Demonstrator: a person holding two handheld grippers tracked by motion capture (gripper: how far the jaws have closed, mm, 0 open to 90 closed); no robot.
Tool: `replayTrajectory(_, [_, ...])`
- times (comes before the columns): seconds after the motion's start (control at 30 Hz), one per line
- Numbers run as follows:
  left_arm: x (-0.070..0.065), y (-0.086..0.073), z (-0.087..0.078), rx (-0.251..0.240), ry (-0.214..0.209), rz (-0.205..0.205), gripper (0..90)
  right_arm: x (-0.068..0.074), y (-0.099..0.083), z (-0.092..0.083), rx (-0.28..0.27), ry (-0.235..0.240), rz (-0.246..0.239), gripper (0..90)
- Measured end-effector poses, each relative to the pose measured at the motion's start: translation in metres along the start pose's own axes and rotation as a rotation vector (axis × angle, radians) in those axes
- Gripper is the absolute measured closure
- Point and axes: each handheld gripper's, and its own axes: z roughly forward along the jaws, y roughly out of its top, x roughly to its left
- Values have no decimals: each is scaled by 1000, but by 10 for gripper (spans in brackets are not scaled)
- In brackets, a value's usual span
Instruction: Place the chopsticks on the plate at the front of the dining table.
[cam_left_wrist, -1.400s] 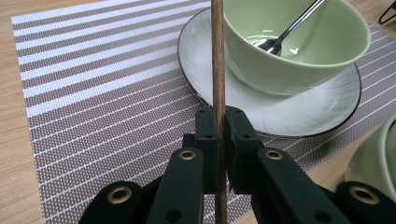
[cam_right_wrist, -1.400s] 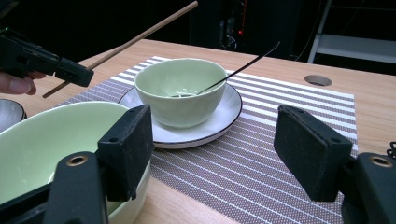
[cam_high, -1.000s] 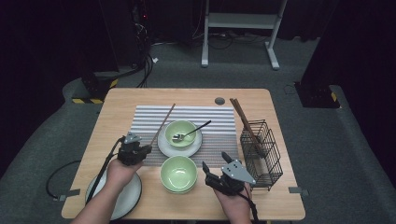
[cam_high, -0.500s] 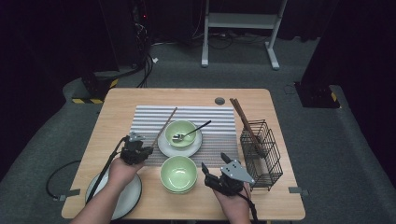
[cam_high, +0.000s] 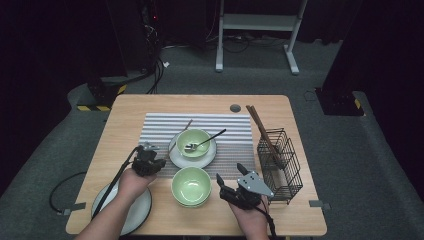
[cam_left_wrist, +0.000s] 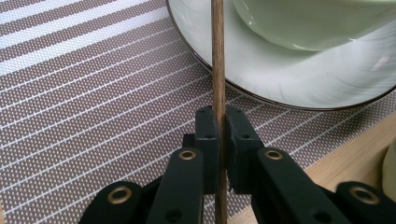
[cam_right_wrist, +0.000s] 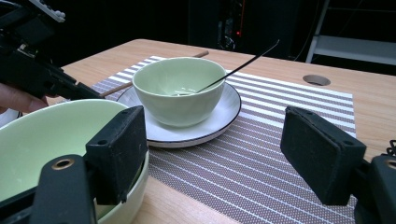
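High view looks forward and down over the whole counter (cam_high: 150, 107). Both gripper views sit close and low; all three share the striped mat (cam_high: 200, 122) and plate (cam_high: 176, 159).

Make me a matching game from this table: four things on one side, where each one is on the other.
Things:
1. spoon
2. left gripper
3. wire basket
4. right gripper

Places or states:
A. jaws open, beside the near bowl
B. at the table's right edge
C. in the far bowl
D. shut on a wooden chopstick

Pairs: 1-C, 2-D, 3-B, 4-A
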Motion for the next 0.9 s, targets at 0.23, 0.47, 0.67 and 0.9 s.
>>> replayTrajectory(0.23, [-2,0,1,11,-9,6,840,1,-1,1,5,6,-1,232])
replayTrajectory(0.47, [-5,0,0,6,-21,6,832,2,0,1,1,8,-5,234])
replayTrajectory(0.67, [-5,1,-4,0,-26,8,829,2,0,1,1,9,-5,236])
replayTrajectory(0.9, [-6,0,-3,4,-29,18,824,2,0,0,4,13,-3,244])
